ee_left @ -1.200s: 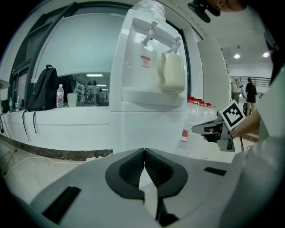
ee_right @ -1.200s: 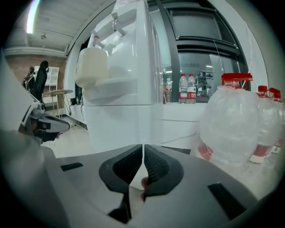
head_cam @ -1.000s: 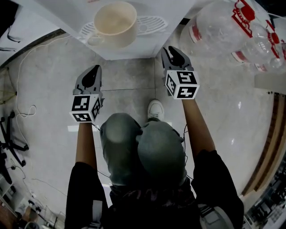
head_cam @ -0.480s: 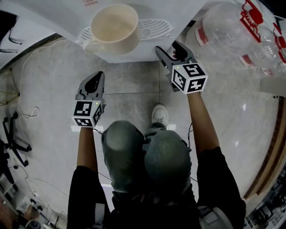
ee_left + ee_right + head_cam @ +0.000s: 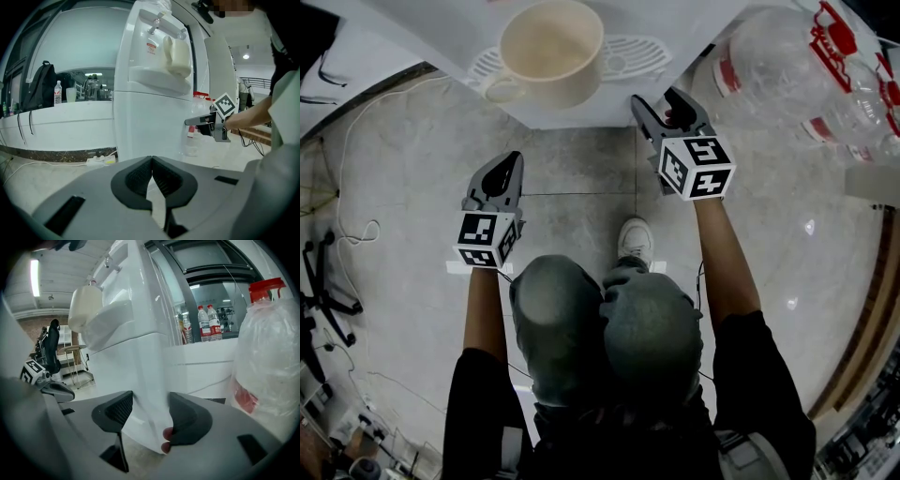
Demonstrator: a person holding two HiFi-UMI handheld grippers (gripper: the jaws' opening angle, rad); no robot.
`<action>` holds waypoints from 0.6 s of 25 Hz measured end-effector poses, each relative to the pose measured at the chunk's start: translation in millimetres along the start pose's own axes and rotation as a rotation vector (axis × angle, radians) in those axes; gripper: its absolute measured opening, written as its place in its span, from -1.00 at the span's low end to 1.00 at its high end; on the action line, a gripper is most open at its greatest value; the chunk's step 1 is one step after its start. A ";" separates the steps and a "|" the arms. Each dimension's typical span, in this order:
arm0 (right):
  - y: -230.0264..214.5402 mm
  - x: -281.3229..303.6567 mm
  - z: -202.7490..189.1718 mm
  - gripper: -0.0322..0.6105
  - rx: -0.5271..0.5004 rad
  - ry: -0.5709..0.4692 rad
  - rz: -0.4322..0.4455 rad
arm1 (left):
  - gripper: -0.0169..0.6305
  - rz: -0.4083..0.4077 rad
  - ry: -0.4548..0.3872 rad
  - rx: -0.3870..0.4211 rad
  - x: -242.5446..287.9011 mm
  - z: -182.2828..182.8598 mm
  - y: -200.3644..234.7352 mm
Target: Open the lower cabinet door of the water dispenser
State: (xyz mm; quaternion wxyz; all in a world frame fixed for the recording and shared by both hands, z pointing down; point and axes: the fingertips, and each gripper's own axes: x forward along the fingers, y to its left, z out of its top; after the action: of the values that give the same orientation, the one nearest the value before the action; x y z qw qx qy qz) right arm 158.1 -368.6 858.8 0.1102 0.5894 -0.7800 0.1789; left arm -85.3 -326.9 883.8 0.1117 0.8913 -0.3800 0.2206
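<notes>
The white water dispenser (image 5: pixel 581 114) stands in front of me, with a cream cup (image 5: pixel 551 47) on its drip tray. Its lower cabinet front (image 5: pixel 145 126) looks shut. My right gripper (image 5: pixel 656 97) is at the cabinet's front right corner (image 5: pixel 145 380). Its jaws stand wide astride that white edge and have just been closing a little. I cannot see the pads pressing on it. My left gripper (image 5: pixel 511 157) hangs shut and empty in front of the cabinet, lower and to the left. From the left gripper view (image 5: pixel 152 161) the right gripper (image 5: pixel 187 123) shows at the cabinet's right edge.
Big clear water bottles with red caps (image 5: pixel 769 56) lie on the floor right of the dispenser, one close beside my right gripper (image 5: pixel 269 362). A power strip and cable (image 5: pixel 101 160) lie by the wall on the left. My knees and one shoe (image 5: pixel 633 239) are below.
The right gripper's jaws have spread wide, and it has shifted to the dispenser's front right corner. The left gripper has sunk slightly and stays shut.
</notes>
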 end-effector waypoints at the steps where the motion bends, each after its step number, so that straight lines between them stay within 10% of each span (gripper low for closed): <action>1: 0.2 -0.3 -0.3 -0.10 0.000 0.003 -0.003 | -0.91 0.000 0.000 -0.005 -0.6 -1.1 -0.5; 15: 12.2 -24.2 -11.2 -0.21 -0.057 0.052 -0.018 | -0.91 -0.030 0.034 0.000 -5.0 7.7 -19.8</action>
State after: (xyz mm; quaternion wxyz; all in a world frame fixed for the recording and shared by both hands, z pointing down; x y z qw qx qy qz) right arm 152.7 -339.8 857.9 0.1486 0.5884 -0.7762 0.1709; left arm -71.6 -313.0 874.0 0.1216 0.8930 -0.3648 0.2338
